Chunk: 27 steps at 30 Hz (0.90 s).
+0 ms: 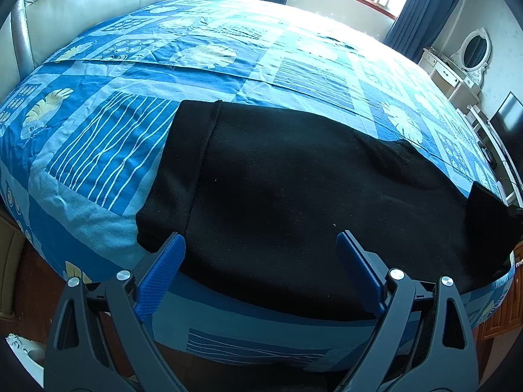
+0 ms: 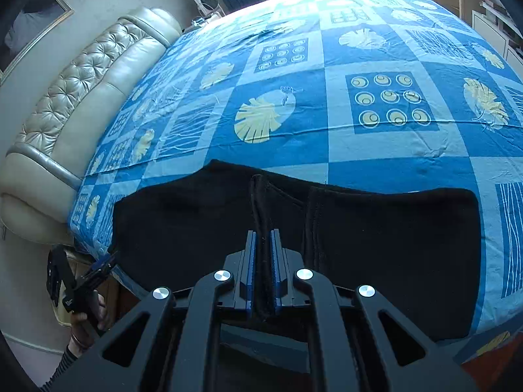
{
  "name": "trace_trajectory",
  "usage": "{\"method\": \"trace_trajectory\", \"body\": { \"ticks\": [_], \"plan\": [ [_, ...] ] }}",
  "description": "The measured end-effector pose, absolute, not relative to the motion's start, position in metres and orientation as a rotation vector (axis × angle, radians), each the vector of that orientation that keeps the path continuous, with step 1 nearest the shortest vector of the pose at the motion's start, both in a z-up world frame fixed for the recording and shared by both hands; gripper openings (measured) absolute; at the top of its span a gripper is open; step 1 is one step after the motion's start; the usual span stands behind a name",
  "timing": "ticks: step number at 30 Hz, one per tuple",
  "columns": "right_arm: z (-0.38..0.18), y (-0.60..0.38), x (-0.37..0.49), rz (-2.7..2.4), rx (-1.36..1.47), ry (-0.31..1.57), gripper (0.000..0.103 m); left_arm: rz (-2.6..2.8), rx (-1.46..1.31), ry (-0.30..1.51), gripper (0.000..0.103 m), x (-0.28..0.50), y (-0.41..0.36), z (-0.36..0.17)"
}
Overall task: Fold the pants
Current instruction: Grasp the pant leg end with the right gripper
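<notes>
The black pants (image 1: 294, 189) lie spread on the bed near its front edge, with one hemmed end at the left. My left gripper (image 1: 261, 245) is open and empty, its blue pads just above the pants' near edge. In the right wrist view the pants (image 2: 392, 245) also lie flat, and my right gripper (image 2: 264, 235) is shut on a raised fold of the black fabric (image 2: 261, 202), pinched between its blue pads. The left gripper (image 2: 101, 266) shows small at the left, beside the bed edge, held by a hand.
The bed carries a blue patterned sheet (image 1: 163, 65) (image 2: 327, 114). A cream padded headboard (image 2: 81, 91) runs along one side. A window with dark blue curtains (image 1: 408, 9), a white dresser with oval mirror (image 1: 470, 52) and a dark screen (image 1: 506, 121) stand beyond the bed.
</notes>
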State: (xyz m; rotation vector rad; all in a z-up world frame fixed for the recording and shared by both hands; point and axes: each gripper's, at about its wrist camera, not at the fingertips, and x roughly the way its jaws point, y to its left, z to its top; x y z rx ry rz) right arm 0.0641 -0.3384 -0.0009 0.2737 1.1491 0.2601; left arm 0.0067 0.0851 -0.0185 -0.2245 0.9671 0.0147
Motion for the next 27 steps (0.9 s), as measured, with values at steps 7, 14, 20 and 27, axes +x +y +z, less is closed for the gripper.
{"method": "trace_trajectory", "body": {
  "ticks": [7, 14, 20, 27],
  "plan": [
    [-0.041, -0.323, 0.04, 0.26, 0.409, 1.21, 0.037, 0.008, -0.229, 0.97, 0.093, 0.006, 0.084, -0.019],
    [-0.013, -0.311, 0.026, 0.049, 0.037, 1.083, 0.053, 0.015, -0.257, 0.973, 0.093, 0.007, 0.088, -0.02],
    [-0.048, -0.299, 0.047, -0.012, -0.114, 1.203, 0.053, 0.013, -0.251, 0.976, 0.093, 0.007, 0.087, -0.02],
    [-0.051, -0.308, 0.046, -0.026, -0.055, 1.213, 0.021, 0.012, -0.268, 0.981, 0.093, 0.007, 0.087, -0.021]
  ]
}}
